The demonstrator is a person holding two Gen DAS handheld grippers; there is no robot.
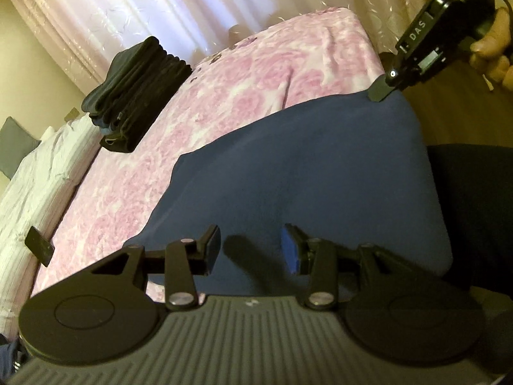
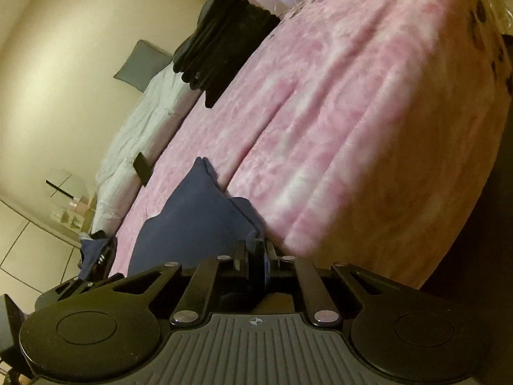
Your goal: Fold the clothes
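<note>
A navy blue garment (image 1: 298,166) lies spread on the near part of a bed with a pink floral blanket (image 1: 243,86). My left gripper (image 1: 250,250) is open and empty, just above the garment's near edge. My right gripper (image 1: 380,91) shows at the garment's far right corner in the left wrist view. In the right wrist view my right gripper (image 2: 256,256) is shut on a corner of the navy garment (image 2: 192,211), which bunches up in front of the fingers.
A stack of folded dark clothes (image 1: 138,93) sits at the far left of the bed, also in the right wrist view (image 2: 221,38). A small black object (image 1: 40,245) lies by the white bedding (image 1: 38,173). Curtains hang behind the bed.
</note>
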